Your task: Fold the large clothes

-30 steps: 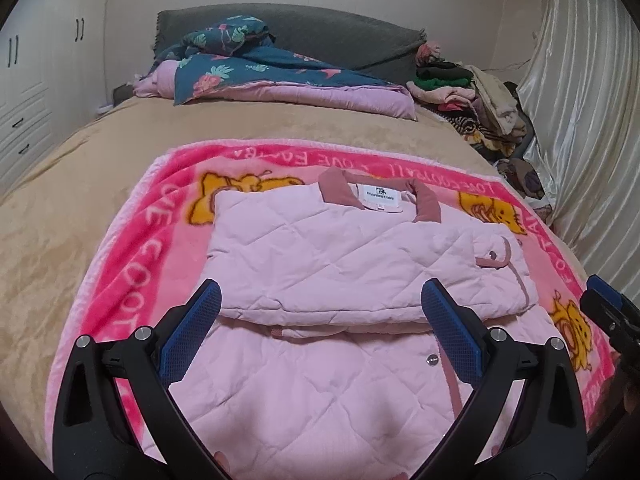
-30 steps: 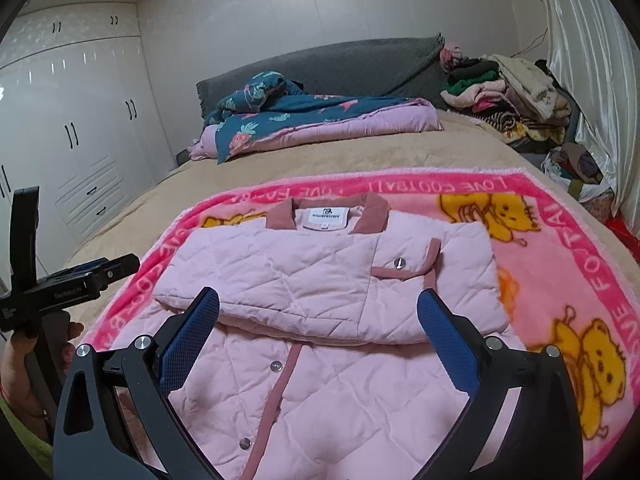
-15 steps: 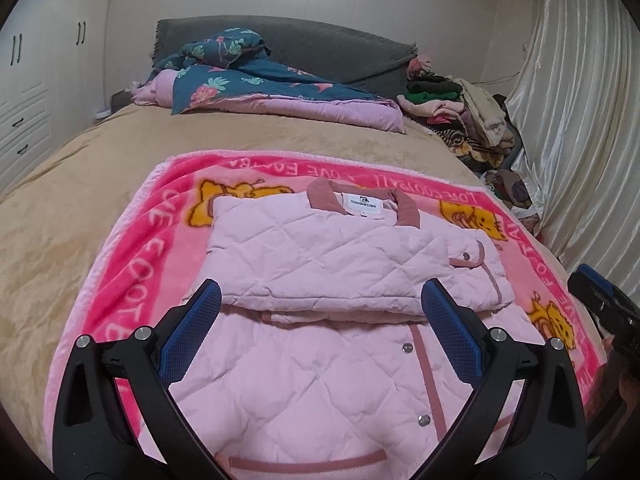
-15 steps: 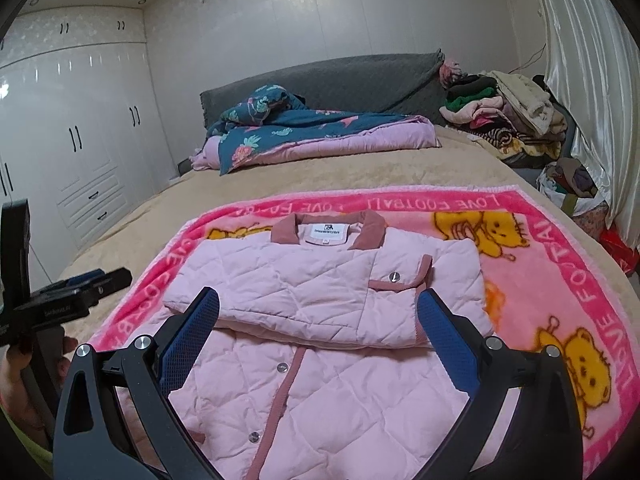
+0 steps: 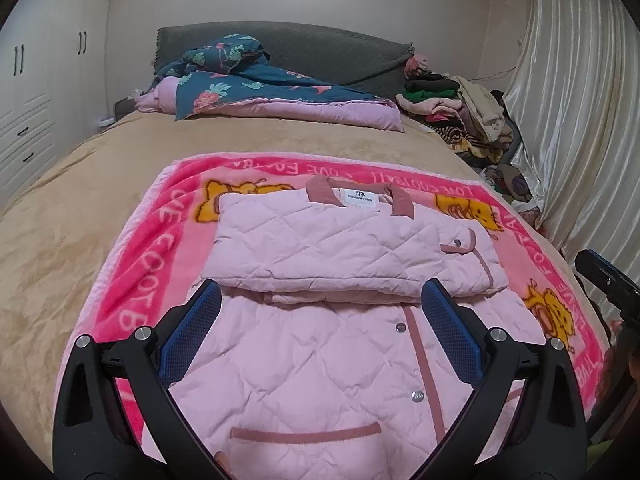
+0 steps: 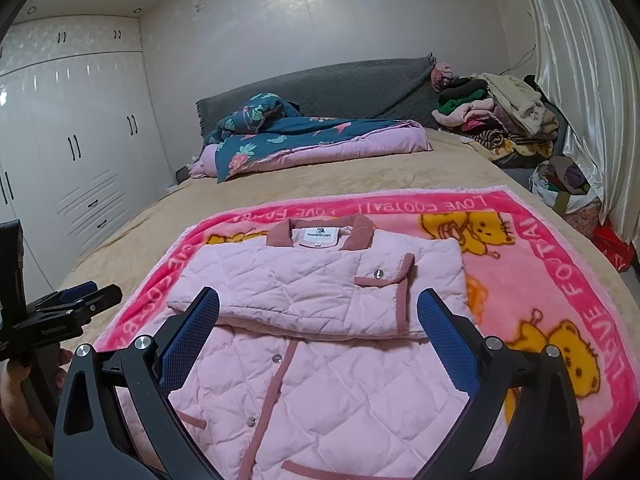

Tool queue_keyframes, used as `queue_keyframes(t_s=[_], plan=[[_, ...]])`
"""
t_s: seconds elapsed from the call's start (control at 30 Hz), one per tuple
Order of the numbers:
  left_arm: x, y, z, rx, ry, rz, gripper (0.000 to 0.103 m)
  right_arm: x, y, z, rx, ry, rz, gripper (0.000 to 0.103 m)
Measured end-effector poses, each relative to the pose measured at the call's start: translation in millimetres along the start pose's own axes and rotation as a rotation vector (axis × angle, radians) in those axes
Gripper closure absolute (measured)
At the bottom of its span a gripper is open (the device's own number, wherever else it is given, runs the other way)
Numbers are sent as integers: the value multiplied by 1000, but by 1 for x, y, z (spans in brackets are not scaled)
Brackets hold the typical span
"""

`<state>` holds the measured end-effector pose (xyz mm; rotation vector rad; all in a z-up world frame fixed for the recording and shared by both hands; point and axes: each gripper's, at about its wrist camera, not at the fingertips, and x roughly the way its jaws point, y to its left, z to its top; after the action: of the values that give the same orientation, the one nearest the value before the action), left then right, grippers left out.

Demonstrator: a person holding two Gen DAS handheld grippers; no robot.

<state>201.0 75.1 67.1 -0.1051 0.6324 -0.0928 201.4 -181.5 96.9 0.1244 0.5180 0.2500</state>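
Left wrist: jacket (image 5: pixel 320 360) beyond spread fingers (image 5: pixel 448 332).

Floral quilt (image 5: pixel 276 94); clothes pile (image 6: pixel 496 120); wardrobe (image 6: pixel 80 152)

You are looking at a matt quilted cloth jacket (image 5: pixel 320 344) lying on a fuzzy fleece blanket (image 5: pixel 152 248); at frame right a glossy satin curtain (image 5: pixel 576 120) is hanging.
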Motion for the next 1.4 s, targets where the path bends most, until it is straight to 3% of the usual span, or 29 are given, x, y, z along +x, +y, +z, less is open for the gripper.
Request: queue_keyframes(t_s=[0.77, 1.4], plan=[[-49, -7, -30, 2, -16, 43, 9, -52, 3, -14, -18, -23, 25, 4], [-63, -18, -56, 38, 9, 65, 9, -71, 10, -34, -47, 6, 38, 4]])
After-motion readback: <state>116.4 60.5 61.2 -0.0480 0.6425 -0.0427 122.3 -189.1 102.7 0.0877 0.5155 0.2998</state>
